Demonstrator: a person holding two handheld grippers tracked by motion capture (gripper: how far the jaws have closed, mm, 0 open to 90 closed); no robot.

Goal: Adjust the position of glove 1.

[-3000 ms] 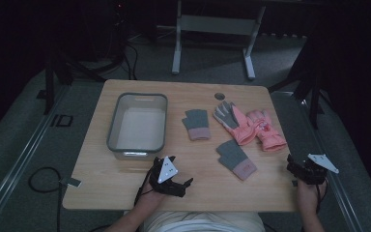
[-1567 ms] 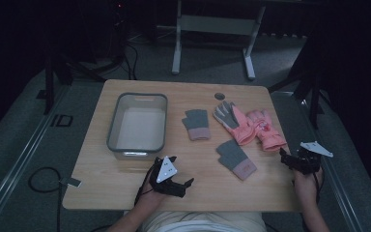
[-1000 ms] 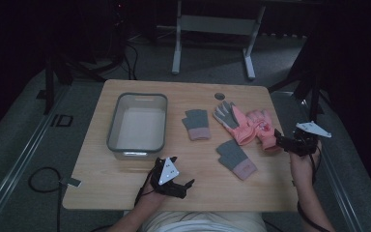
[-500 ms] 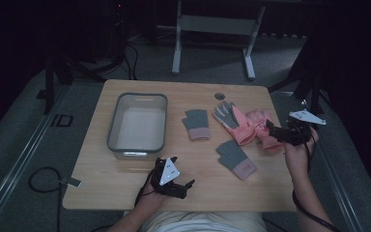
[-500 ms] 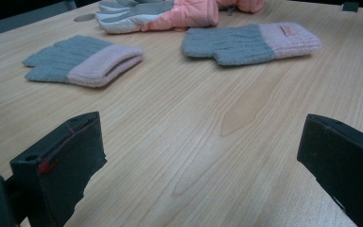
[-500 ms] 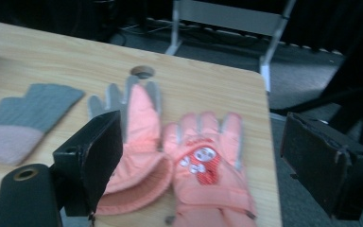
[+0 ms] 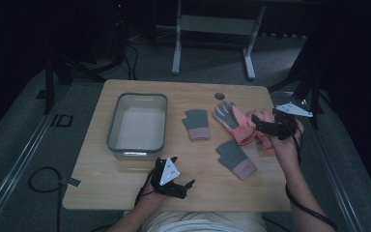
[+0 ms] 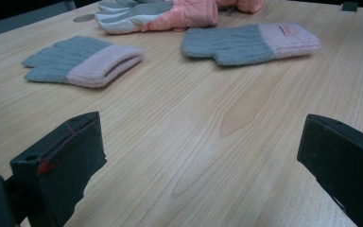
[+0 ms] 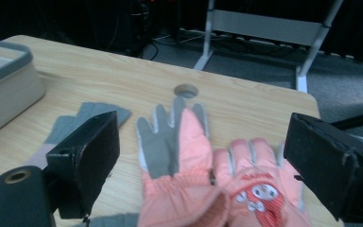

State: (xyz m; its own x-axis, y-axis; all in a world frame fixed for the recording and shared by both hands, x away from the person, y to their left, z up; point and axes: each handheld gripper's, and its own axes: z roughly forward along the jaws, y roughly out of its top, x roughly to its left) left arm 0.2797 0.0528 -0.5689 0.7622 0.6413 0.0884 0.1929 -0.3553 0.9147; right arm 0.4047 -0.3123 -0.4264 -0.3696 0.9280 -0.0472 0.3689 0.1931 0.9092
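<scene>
Two pink ski gloves lie side by side at the right of the table: one with its grey palm up (image 7: pixel 235 123) (image 9: pixel 170 142), the other (image 7: pixel 266 117) (image 9: pixel 260 184) right of it. My right gripper (image 7: pixel 260 127) (image 9: pixel 203 142) hovers open just over their cuffs, jaws wide apart with nothing between them. Two grey knit gloves with pink cuffs lie flat, one mid-table (image 7: pixel 196 124) (image 8: pixel 82 61), one nearer the front (image 7: pixel 235 157) (image 8: pixel 250 42). My left gripper (image 7: pixel 186 186) (image 8: pixel 201 135) rests open and low near the front edge, pointing at them across bare wood.
A grey-rimmed bin (image 7: pixel 137 96) (image 9: pixel 9 71) stands on the left half of the wooden table (image 7: pixel 125 188). A round hole (image 7: pixel 219 95) (image 9: pixel 185 90) sits near the far edge. Metal stand legs (image 7: pixel 176 53) and cables are on the floor beyond.
My right gripper has come from the table's right front edge forward and left to over the pink gloves' cuffs. The left gripper and all the gloves have stayed put.
</scene>
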